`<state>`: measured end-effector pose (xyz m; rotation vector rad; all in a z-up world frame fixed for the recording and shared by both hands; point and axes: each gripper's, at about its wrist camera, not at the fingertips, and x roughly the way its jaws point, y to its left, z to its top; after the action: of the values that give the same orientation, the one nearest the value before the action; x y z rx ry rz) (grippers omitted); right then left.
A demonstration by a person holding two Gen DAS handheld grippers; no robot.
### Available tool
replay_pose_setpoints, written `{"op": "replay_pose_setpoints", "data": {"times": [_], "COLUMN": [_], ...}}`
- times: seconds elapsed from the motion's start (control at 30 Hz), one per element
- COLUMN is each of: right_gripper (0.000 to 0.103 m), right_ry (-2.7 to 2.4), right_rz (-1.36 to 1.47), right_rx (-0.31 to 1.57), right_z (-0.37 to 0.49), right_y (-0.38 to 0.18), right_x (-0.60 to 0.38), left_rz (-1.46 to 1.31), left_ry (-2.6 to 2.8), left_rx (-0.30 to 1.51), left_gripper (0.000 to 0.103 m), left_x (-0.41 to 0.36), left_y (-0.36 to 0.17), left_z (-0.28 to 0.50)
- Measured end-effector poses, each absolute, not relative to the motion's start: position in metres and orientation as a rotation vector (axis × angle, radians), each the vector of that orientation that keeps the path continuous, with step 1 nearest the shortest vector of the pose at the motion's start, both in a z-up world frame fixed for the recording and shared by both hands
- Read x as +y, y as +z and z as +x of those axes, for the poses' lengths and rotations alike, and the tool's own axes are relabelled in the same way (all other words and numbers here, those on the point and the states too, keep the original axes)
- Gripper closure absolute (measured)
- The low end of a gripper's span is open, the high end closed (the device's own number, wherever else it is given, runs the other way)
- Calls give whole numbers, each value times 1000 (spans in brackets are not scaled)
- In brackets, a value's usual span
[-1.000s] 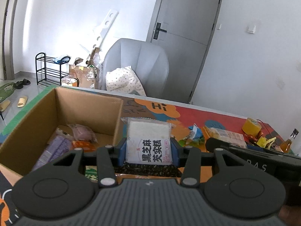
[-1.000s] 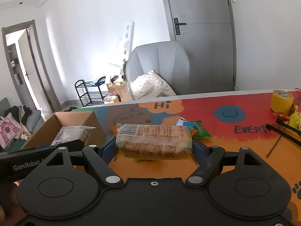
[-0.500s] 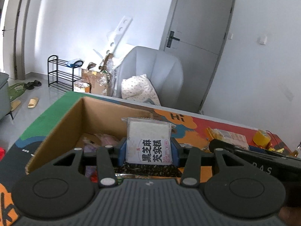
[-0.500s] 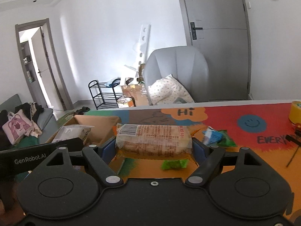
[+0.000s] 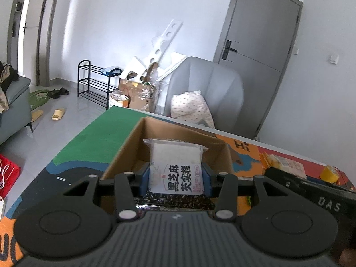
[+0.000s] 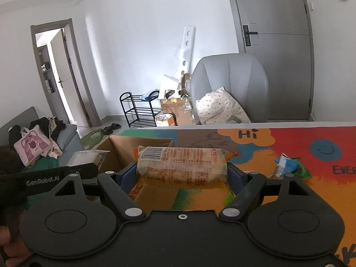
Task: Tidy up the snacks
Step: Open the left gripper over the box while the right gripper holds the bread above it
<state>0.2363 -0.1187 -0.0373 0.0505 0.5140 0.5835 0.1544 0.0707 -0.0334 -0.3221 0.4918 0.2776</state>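
**Both claws carried snacks to the box**

Left wrist view: the left claw point(image 5: 175, 175) was clenched on a white sesame-cake packet point(image 5: 176, 166), held upright between the blue pads. A second earlier the cardboard box point(image 5: 124, 155) sat off to the left of the packet with its contents showing; now the box lay straight ahead, the packet hanging in front of its open mouth. That shift suggested the packet was nearly in place to be dropped. The other claw's dark body crossed the lower right, and a clear bag of snacks point(image 5: 282, 162) and a yellow tape roll point(image 5: 331, 173) lay on the desk point(image 5: 89, 146) beyond.

Right wrist view: the right claw point(image 6: 182, 173) gripped a long clear-wrapped biscuit pack point(image 6: 182, 166) crosswise. The box point(image 6: 120, 153) had come from the far left to just ahead-left of the pack, so this snack looked next in line. A blue-green snack bag point(image 6: 289, 166) remained on the desk, unsorted.
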Motion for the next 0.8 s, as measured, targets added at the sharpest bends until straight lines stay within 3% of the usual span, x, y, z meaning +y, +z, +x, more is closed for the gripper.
{"op": "replay_pose_setpoints", "data": {"times": [0.47, 0.73, 0.8], "right_gripper": [25, 24, 20], "right_ry": [613, 661, 677], "right_rz": [28, 37, 51], "right_rx": [522, 510, 510], "right_z": [247, 253, 254], "right_y": [-39, -28, -25], "right_x": [-90, -70, -66], "left_rz": [-360, -380, -382], "left_ry": [281, 304, 311], "left_rx": [470, 458, 450], "left_gripper": [53, 36, 32], "left_x": [94, 107, 110], "left_y": [-34, -35, -33], "left_z": [162, 152, 149]}}
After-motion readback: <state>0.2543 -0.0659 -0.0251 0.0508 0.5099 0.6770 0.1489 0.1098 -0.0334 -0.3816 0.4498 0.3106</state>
